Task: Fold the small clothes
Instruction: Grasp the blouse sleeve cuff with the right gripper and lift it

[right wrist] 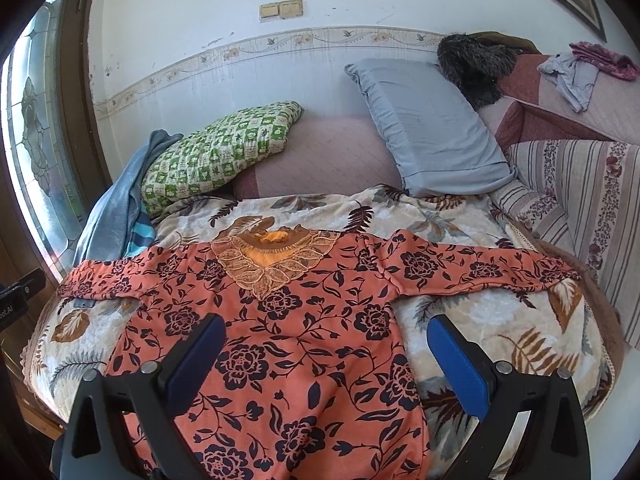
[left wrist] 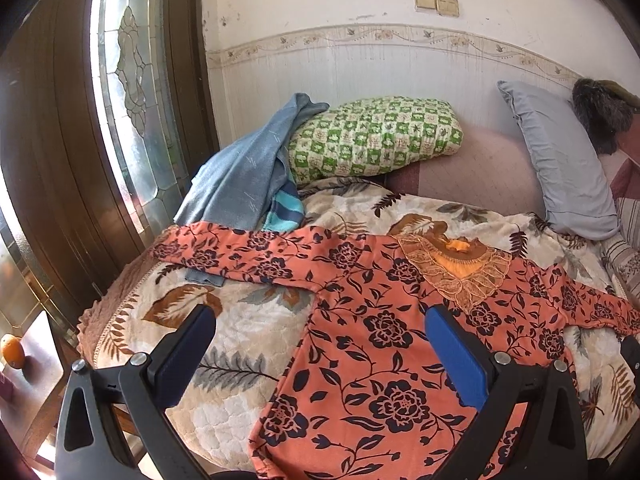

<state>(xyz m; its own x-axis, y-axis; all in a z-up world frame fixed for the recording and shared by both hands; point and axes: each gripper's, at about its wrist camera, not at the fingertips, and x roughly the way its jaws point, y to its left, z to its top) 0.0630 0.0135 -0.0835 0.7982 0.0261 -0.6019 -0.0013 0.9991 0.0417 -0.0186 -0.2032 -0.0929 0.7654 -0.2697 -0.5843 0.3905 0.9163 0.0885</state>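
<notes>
The left wrist view rides just behind the left hand-held gripper point(left wrist: 320, 322), whose two fingers rise from 7 and 5 o'clock. It looks forward and slightly down over the bed point(left wrist: 256, 320) from near its front left corner, facing the wall point(left wrist: 360, 8), with the glass door point(left wrist: 132, 92) filling 9 to 11 o'clock. The right wrist view sits likewise behind the right hand-held gripper point(right wrist: 326, 330), further right, so the door point(right wrist: 36, 120) shrinks to 9 o'clock. Both are close above the orange floral top point(left wrist: 360, 352) point(right wrist: 304, 340). They share the top, green checked pillow point(left wrist: 372, 136) point(right wrist: 216, 152), grey pillow point(left wrist: 560, 160) point(right wrist: 428, 128) and wall switches point(left wrist: 436, 4) point(right wrist: 280, 9).
</notes>
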